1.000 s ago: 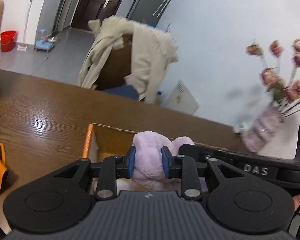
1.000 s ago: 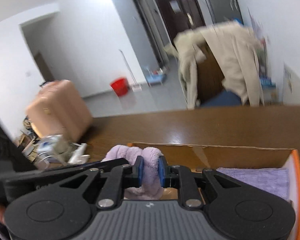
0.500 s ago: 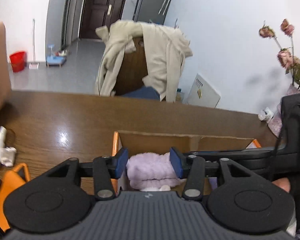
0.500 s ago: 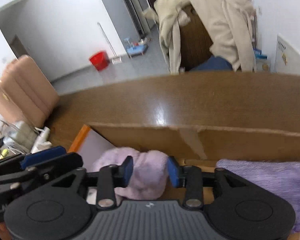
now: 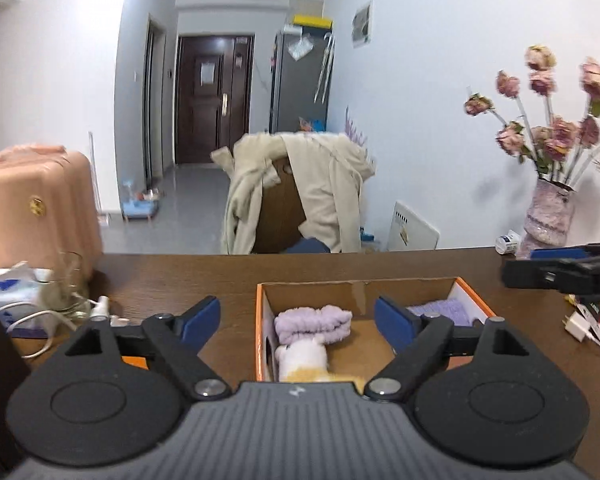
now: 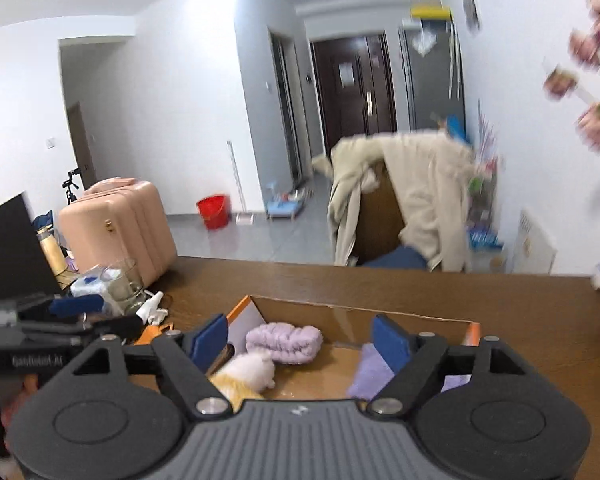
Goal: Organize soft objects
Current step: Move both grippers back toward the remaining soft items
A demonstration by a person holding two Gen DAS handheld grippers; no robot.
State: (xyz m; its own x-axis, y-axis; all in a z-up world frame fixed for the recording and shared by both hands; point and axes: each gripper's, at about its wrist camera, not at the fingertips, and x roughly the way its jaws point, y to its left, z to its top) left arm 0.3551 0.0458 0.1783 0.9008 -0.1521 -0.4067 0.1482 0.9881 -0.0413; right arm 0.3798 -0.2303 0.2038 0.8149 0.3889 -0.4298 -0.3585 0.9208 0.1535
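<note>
A folded lilac fluffy item [image 5: 314, 322] [image 6: 286, 340] lies in the left part of an orange-edged cardboard box [image 5: 360, 288] [image 6: 340, 314] on the brown table. A white and yellow plush toy [image 5: 302, 356] [image 6: 246, 372] sits just in front of it. A purple towel [image 5: 440, 310] [image 6: 374, 372] fills the right part. My left gripper [image 5: 298, 322] is pulled back above the box, its jaws opening wide with nothing between the pads. My right gripper [image 6: 300, 338] hovers likewise, jaws opening and holding nothing. Each gripper shows at the edge of the other's view.
A glass jar [image 5: 66, 280], white cable and tissue pack lie at the table's left. A vase of dried roses [image 5: 550, 216] and a plug [image 5: 578, 326] are at the right. Behind the table stands a chair draped with a beige coat [image 5: 300, 188], and a pink suitcase [image 6: 116, 228].
Both grippers let go of the lilac item, their jaws spreading wide. Both pulled back and rose away from the box, leaving the lilac item lying inside it.
</note>
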